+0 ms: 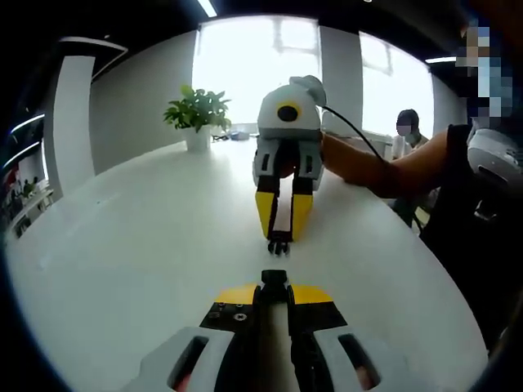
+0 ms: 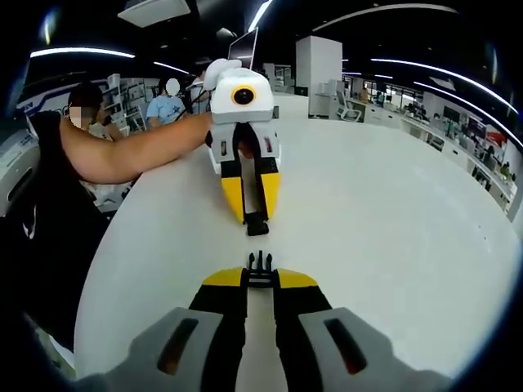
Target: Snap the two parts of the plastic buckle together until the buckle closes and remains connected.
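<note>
Two black buckle halves face each other a short gap apart above the white table point(image 1: 131, 245). My left gripper point(image 1: 274, 291) is shut on the socket half point(image 1: 274, 280), which pokes out between its yellow-tipped jaws. Opposite it, my right gripper point(image 1: 279, 233) points toward me, shut on the pronged half point(image 1: 279, 243). In the right gripper view, the right gripper point(image 2: 260, 281) holds the pronged half point(image 2: 260, 266) with the prongs pointing away. The left gripper point(image 2: 256, 212) comes from the far side with the socket half point(image 2: 257, 222) at its tip.
A potted plant point(image 1: 198, 116) stands at the table's far end by a bright window. A person's forearm point(image 1: 384, 167) reaches in from the right, and the same person's arm point(image 2: 135, 149) enters from the left. Seated people and office desks fill the background.
</note>
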A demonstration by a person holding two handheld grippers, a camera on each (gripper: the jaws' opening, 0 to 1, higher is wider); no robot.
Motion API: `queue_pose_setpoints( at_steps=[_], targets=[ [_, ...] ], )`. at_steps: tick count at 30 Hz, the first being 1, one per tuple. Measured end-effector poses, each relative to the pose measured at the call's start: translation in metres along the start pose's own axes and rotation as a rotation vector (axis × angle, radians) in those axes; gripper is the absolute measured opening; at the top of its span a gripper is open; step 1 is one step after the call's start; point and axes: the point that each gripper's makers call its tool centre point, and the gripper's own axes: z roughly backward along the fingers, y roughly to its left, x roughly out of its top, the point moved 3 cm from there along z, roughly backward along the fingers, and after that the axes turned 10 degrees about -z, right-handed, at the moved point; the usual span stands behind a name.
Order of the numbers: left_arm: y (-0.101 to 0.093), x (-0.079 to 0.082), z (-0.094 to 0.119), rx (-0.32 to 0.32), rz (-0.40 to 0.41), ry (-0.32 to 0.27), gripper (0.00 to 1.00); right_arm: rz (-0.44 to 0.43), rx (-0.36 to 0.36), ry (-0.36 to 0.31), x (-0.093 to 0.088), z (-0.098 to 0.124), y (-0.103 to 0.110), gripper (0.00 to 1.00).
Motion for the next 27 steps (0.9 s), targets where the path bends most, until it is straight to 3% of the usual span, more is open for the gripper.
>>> queue_pose_setpoints(
  at_steps=[27],
  targets=[
    [-0.0041,0.002,-0.0034,-0.005,-0.01,-0.008,0.1,0.008,-0.001,0.002,0.0003,-0.0025,0.0007,0.11]
  ],
)
